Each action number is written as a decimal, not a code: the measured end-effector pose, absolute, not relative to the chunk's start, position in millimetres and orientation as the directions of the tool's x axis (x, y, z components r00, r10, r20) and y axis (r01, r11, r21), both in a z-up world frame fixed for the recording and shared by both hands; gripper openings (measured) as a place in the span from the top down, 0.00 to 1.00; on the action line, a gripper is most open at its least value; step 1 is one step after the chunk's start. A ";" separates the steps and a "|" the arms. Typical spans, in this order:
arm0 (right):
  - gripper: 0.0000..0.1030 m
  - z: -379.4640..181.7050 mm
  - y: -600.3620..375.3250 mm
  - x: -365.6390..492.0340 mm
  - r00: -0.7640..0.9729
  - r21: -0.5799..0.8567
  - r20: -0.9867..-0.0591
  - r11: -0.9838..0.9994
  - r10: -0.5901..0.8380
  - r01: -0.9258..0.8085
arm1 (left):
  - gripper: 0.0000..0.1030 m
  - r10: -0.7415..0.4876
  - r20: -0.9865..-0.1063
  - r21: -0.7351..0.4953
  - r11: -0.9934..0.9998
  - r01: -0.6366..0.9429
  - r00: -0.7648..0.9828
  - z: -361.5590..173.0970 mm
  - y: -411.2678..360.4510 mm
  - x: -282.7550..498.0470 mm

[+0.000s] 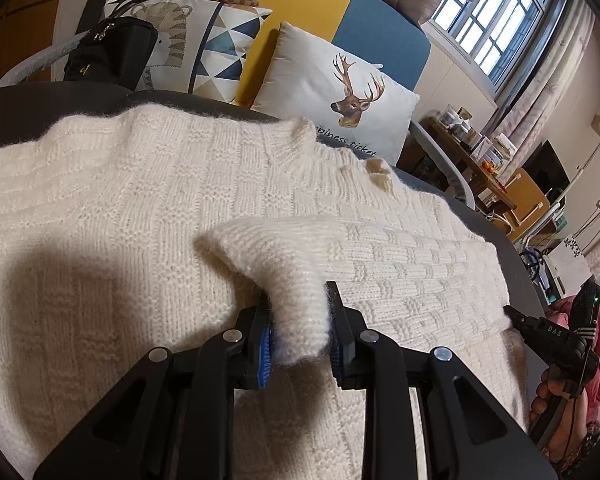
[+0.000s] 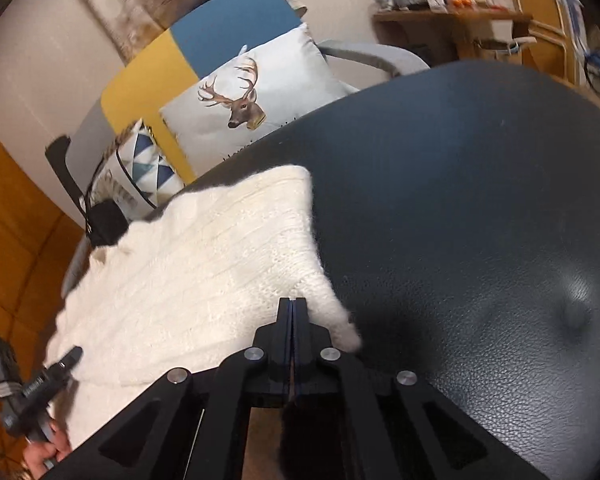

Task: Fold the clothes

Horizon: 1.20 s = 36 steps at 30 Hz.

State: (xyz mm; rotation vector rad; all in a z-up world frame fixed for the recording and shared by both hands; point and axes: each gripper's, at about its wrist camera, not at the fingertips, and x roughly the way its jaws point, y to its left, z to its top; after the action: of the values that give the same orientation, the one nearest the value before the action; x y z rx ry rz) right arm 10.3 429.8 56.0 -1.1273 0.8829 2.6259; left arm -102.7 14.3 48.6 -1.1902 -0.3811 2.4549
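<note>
Legible text: the deer-print cushion (image 1: 332,92) carries a partly hidden black line reading "piness ticket" under the stag's head; the right gripper (image 1: 510,314) body carries white letters "DAS"; no other marking can be read.

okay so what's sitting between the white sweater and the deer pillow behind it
Only a strip of the dark leather surface lies between the cream sweater and the deer pillow; nothing rests on it. The right wrist view shows this best.
</note>
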 end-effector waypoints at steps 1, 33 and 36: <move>1.00 57.2 429.8 8.8 -0.698 0.452 -0.710 -0.820 -0.092 -0.352 | 0.75 0.452 -0.689 -0.400 -0.889 -0.222 -0.566 48.7 14.4 -102.7; 0.96 58.2 310.3 -35.2 -0.665 0.322 -0.731 -0.935 -0.149 -0.145 | 0.53 0.227 -0.753 -0.182 -0.974 -0.136 -0.617 71.4 -1.1 -103.2; 0.96 55.8 313.2 -31.7 -0.671 0.349 -0.723 -0.925 -0.166 -0.147 | 0.51 0.190 -0.758 -0.226 -0.974 -0.021 -0.624 75.7 -32.3 -106.2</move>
State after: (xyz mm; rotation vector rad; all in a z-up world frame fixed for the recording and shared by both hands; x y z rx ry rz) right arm -31.7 313.1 55.8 -1.2786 0.6085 2.8160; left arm -106.2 -32.3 75.7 -1.3017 -0.2973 2.7130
